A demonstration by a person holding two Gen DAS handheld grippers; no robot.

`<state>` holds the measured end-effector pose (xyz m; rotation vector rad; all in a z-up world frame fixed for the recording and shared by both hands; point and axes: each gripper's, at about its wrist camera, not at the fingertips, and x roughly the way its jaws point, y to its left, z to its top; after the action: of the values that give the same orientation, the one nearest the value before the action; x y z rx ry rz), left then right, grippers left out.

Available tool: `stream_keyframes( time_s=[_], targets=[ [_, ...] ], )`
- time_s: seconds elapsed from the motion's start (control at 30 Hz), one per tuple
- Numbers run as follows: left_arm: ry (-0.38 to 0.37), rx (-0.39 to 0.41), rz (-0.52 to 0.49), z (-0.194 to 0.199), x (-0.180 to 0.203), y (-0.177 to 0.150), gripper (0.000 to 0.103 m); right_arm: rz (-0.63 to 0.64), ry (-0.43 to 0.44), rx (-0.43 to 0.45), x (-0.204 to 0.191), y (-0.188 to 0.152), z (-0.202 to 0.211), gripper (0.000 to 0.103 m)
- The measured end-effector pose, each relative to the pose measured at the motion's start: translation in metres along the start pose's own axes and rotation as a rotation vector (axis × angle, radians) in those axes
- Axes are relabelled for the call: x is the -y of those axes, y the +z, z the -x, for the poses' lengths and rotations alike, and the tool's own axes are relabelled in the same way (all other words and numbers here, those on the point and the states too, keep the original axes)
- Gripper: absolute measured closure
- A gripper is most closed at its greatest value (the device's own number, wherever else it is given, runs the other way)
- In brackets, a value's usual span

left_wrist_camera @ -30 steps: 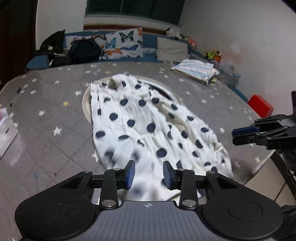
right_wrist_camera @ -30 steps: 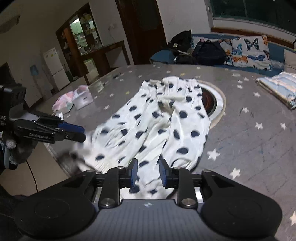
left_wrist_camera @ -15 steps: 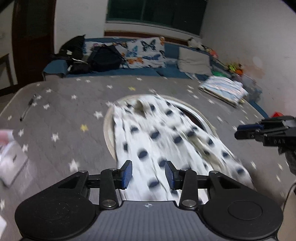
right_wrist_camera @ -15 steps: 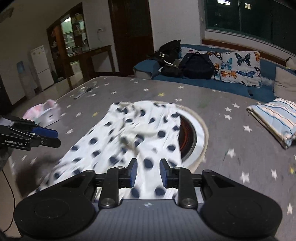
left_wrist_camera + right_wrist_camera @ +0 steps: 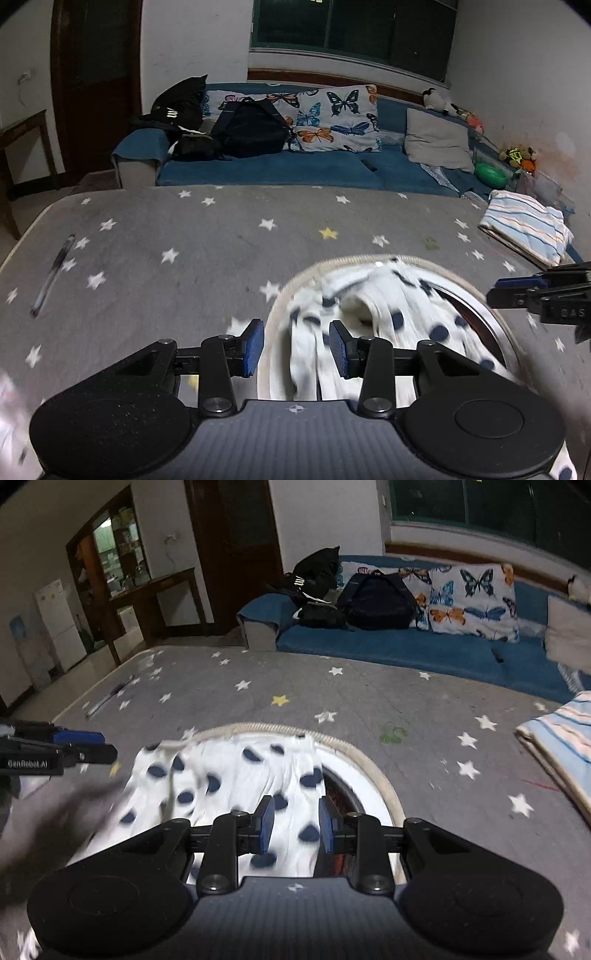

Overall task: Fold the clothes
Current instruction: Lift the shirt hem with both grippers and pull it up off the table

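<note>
A white garment with dark blue polka dots (image 5: 373, 325) is lying on the grey star-printed table cover (image 5: 184, 258), draped over the round cream-rimmed inset (image 5: 369, 764) in the middle of the table. The garment's far edge is sitting just inside the far rim of that inset, and the cloth is running from there back toward both cameras — it is blurred in both views, so its folds cannot be made out clearly.

The left gripper (image 5: 297, 347) is hovering over the near-left rim of the inset with its blue-padded fingers spread apart; cloth is showing in the gap between them, but whether they are touching it cannot be told. The right gripper (image 5: 294, 823) is hovering above the garment on the near-right side of the inset, its fingers likewise spread with nothing pinched between them.

A pen (image 5: 51, 280) is lying on the table cover well to the left of the inset. A folded blue-and-white striped cloth (image 5: 528, 225) is resting at the far right of the inset, near the table's edge. Beyond the inset, past the table, a blue sofa (image 5: 295, 170) is holding a butterfly-print cushion (image 5: 332, 118) and a black backpack (image 5: 251, 129).
</note>
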<state>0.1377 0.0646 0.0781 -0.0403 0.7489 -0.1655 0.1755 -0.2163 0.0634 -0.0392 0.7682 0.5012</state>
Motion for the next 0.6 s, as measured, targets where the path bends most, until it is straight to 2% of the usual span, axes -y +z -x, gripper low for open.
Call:
stream_keyframes(
  time_s=[0.17,0.33,0.6],
  targets=[
    [-0.015,-0.016,-0.057,-0.03,0.002,0.014,0.06,-0.022,0.025,-0.027,0.01,0.02,-0.044,0.076],
    [-0.044,-0.043,-0.128,-0.05,0.007,0.015,0.06,-0.021,0.044,-0.048,0.012,0.033,-0.08,0.072],
    [-0.102,-0.087,-0.235,-0.072,0.02,0.011,0.061,-0.017,0.048,-0.057,0.012,0.036,-0.102,0.072]
  ],
)
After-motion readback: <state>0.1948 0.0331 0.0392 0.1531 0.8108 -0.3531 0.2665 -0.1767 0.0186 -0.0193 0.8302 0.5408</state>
